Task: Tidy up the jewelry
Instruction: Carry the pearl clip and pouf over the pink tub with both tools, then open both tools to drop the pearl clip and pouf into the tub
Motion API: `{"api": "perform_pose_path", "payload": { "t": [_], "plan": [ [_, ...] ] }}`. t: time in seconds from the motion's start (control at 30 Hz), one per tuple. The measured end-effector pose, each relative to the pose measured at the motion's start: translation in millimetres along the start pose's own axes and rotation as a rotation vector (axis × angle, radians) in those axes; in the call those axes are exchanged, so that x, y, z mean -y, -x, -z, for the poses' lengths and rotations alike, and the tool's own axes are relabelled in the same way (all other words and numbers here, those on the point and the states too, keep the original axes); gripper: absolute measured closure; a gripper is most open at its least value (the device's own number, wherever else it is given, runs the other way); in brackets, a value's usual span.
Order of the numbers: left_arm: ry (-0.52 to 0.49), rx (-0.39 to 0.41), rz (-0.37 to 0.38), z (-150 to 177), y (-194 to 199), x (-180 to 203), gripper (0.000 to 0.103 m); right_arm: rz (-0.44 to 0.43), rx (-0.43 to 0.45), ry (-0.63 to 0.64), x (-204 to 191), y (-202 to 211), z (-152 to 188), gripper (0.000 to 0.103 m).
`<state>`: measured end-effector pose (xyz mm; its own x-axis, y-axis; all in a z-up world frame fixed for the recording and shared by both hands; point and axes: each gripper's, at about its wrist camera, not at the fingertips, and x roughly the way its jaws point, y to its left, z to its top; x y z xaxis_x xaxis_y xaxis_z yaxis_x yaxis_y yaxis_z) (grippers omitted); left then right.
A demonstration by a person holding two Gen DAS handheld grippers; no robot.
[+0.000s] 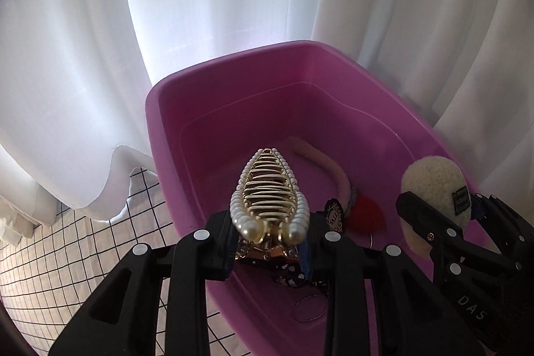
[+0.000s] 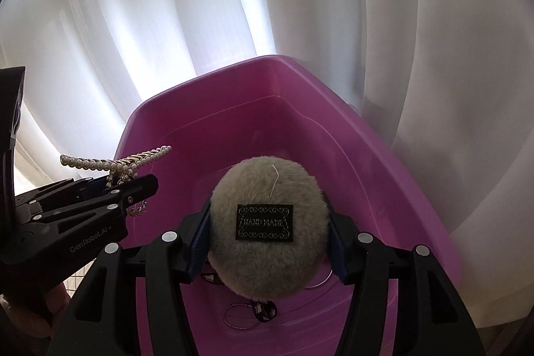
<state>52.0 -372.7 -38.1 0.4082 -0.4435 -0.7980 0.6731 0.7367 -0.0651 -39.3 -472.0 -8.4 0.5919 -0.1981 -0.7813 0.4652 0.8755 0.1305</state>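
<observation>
The left gripper point(image 1: 268, 242) has its jaws clamped on a pearl-trimmed gold hair claw point(image 1: 268, 199), held above the pink tub point(image 1: 233, 89). Inside the tub lie a pink fuzzy band point(image 1: 328, 165) and thin rings point(image 1: 308, 307). At right, the right gripper point(image 2: 268, 242) has its jaws clamped on a fluffy cream pom-pom point(image 2: 267, 189) over the same tub.
</observation>
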Motion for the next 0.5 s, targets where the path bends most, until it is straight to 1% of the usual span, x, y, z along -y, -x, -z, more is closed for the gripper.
{"api": "perform_pose_path", "payload": {
  "t": [0.1, 0.13, 0.2, 0.23, 0.27, 0.3, 0.33, 0.4, 0.5],
  "plan": [
    [0.014, -0.014, -0.008, 0.0, -4.5, 1.1, 0.074, 0.008, -0.005, 0.004, 3.3, -2.9, -4.1, 0.045],
    [0.015, -0.015, -0.008, 0.1, -4.8, 1.7, 0.072, 0.011, -0.006, 0.004, 3.1, -2.2, -5.1, 0.041],
    [0.015, 0.000, -0.015, -0.6, -1.1, 2.8, 0.057, 0.012, -0.006, -0.001, 4.4, -2.3, -7.1, 0.038],
    [0.014, 0.020, -0.024, -1.4, 3.5, 2.8, 0.036, 0.013, -0.004, -0.006, 5.2, -1.5, -8.1, 0.035],
    [0.019, 0.048, -0.058, -2.6, 8.4, 2.8, 0.026, 0.018, 0.003, -0.014, 6.1, 1.1, -8.6, 0.032],
    [0.021, 0.072, -0.065, -3.6, 13.0, 2.1, 0.023, 0.021, 0.006, -0.024, 8.4, 2.3, -9.3, 0.031],
    [0.025, 0.085, -0.050, -5.4, 16.4, 0.7, 0.022, 0.021, 0.005, -0.033, 10.3, 2.9, -10.4, 0.030],
    [0.035, 0.086, -0.034, -8.5, 19.0, -0.8, 0.021, 0.023, 0.003, -0.040, 12.2, 6.5, -10.5, 0.030],
    [0.037, 0.093, -0.043, -9.2, 22.7, -0.3, 0.019, 0.026, 0.011, -0.041, 11.6, 10.4, -10.3, 0.030]
  ]
}}
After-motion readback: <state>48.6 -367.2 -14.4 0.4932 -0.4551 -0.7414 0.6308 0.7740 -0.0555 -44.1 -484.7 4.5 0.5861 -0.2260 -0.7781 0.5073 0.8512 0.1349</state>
